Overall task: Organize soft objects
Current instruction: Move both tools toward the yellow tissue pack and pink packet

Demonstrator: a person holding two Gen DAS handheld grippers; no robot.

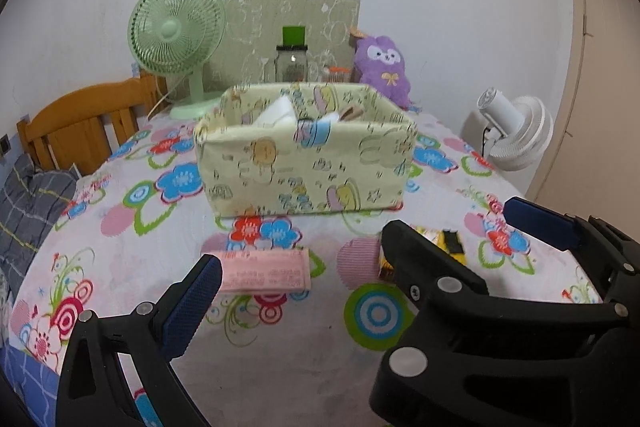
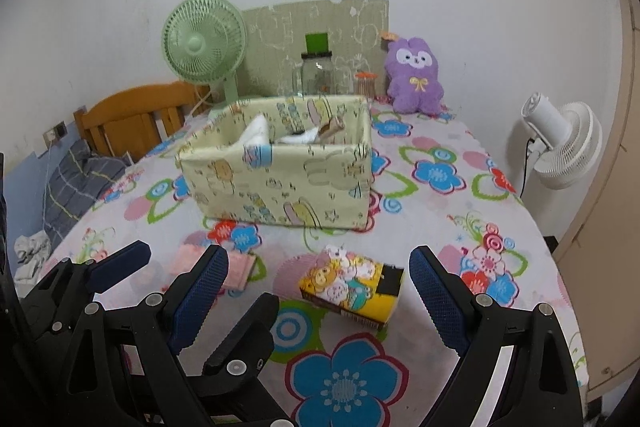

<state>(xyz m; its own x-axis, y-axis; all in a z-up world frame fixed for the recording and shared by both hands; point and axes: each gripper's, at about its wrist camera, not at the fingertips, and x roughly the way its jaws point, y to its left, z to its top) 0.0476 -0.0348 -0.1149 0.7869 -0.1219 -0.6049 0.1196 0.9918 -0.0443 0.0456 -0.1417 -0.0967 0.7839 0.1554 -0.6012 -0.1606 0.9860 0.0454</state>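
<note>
Tissue pack point(image 2: 352, 289) and cloth point(image 2: 236, 269) before the fabric box point(image 2: 280, 183), plush point(image 2: 416, 77) behind.

Printed cloth box point(image 2: 280, 183), glossy tissue pack point(image 2: 352, 287)

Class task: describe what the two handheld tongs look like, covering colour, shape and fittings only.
Both the left tongs and the right tongs have black plastic frames with angular linked arms, round silver rivets at the joints, and dark blue textured pads on the fingers. No cables, markings or sleeves show.

Pink pack point(image 1: 264, 270) and yellow cartoon pack point(image 2: 352, 285) lie flat before fabric bin point(image 2: 280, 167).
</note>
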